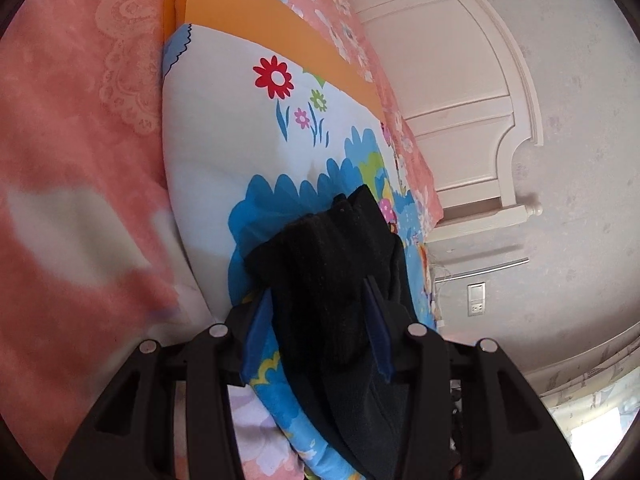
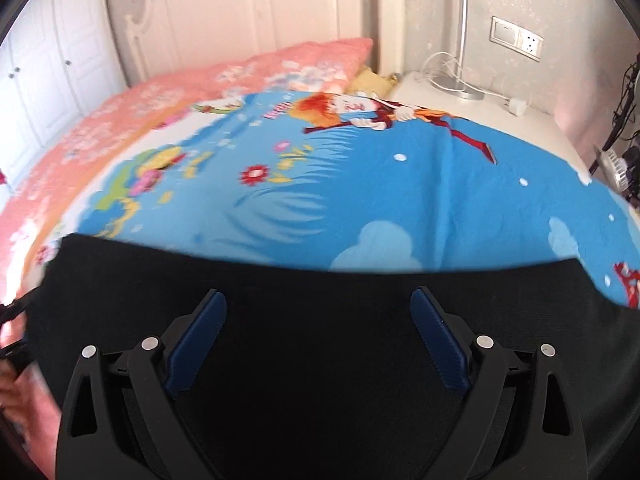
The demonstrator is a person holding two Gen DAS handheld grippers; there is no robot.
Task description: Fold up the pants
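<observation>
Between the blue fingers of the left tongs [image 1: 318,320] sat a thick bunch of the black pants [image 1: 332,280], and the fingers were drawn in against both sides of it, so the left tongs had the cloth firmly pinched. The bunch stuck out ahead of the fingertips, and more black cloth trailed down beneath them over the cartoon bedspread [image 1: 240,140] of the bed. The view was tilted hard, which suggested the left tongs were held on their side while carrying that end.

Under the right tongs [image 2: 318,300] the pants [image 2: 320,380] lay as a broad dark sheet, its far edge just ahead of the fingertips and the blue bedspread [image 2: 400,192] beyond. These fingers stood wide apart and gripped nothing; they hung over the cloth, and I could not tell whether the tips touched it. The blur here hinted at motion.

The step in hand looked like bringing the gripped end across onto the flat part. To do it well, the left tongs should keep their squeeze and carry the bunch low and level, so the trailing cloth follows without twisting. The right tongs would serve best by pressing or pinning the flat layer near the intended crease. The thick fabric would likely hold its fold but bunch easily, so releasing only once the edges line up seemed wise.
</observation>
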